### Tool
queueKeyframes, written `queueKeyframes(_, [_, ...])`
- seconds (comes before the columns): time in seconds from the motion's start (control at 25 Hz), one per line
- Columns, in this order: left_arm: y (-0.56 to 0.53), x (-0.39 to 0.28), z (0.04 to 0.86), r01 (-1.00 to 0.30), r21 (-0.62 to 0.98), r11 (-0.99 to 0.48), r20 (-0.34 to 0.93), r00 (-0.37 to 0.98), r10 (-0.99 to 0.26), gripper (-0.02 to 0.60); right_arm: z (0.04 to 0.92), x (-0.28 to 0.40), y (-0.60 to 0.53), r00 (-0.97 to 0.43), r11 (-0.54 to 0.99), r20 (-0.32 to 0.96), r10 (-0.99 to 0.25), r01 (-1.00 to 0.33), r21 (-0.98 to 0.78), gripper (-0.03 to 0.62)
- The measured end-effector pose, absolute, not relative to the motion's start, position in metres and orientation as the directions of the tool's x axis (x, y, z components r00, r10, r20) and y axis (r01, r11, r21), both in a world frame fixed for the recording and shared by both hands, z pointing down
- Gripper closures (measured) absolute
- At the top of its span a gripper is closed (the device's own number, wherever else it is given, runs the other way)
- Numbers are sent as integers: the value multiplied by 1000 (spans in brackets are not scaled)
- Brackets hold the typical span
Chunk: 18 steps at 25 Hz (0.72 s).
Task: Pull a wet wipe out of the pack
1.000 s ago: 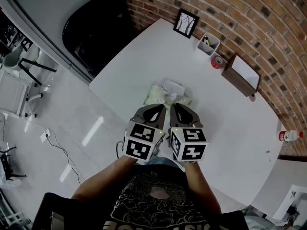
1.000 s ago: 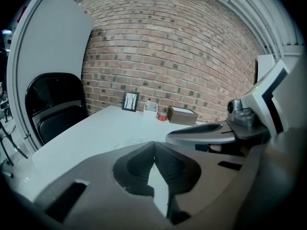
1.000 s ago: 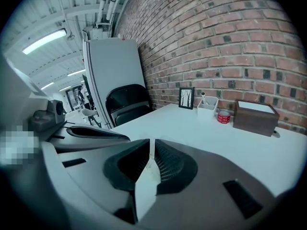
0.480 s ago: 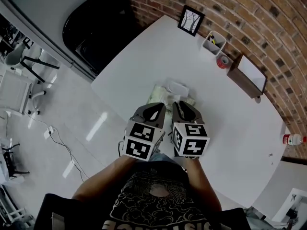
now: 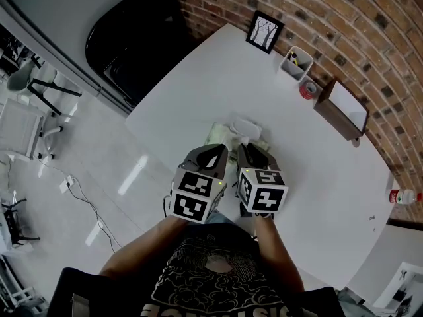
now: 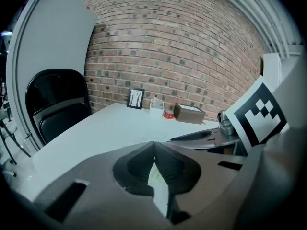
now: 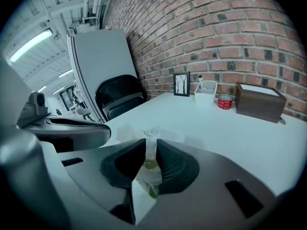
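Pulling step: the draw looks just begun; a thin white wet wipe [image 7: 149,150] is pinched but reaches only a little way above the pack.
Right gripper [image 7: 149,145]: jaws narrowed to a slit and clamped on the wipe, which stands as a pale strip between the tips.
Left gripper [image 6: 154,145]: jaw tips brought together with nothing seen nipped between them; pale green and white show only through the gap behind the tips.
Pack: a pale green soft wet-wipe pack [image 5: 218,132] lies flat on the white table [image 5: 198,84], just ahead of and partly under both grippers, its clear flap apparently open.
Grippers together: side by side, almost touching, both pointing down at the pack in the head view.
Contact with pack: whether the left tips press on the pack cannot be told.
Next move, as a judgement: lift the right gripper up and away with the pinch kept firm, while the left one steadies the pack so it does not rise with the sheet.
Risk: the wipe may slip from the pinch or drag a second sheet out.
Far end of table: a black-framed picture [image 5: 264,32], a white holder [image 5: 295,61], a red tape roll [image 5: 307,89] and a brown box [image 5: 340,111], well apart from the pack.
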<state>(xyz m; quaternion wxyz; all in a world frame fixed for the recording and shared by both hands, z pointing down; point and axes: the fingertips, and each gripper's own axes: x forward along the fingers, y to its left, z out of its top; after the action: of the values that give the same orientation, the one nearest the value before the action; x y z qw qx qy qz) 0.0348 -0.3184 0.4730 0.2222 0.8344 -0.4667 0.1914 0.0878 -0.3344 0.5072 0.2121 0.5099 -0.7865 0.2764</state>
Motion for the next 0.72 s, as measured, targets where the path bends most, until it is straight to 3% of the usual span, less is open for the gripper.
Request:
queueKeyframes(0.24, [-320, 34, 473, -864, 193, -466, 527, 492, -693, 569, 508, 88, -335, -381, 334, 619, -687, -922, -197, 571])
queueKeyframes(0.72, [-318, 32, 464, -864, 200, -462, 510, 494, -704, 569, 493, 83, -332, -394, 360, 597, -698, -915, -183, 577])
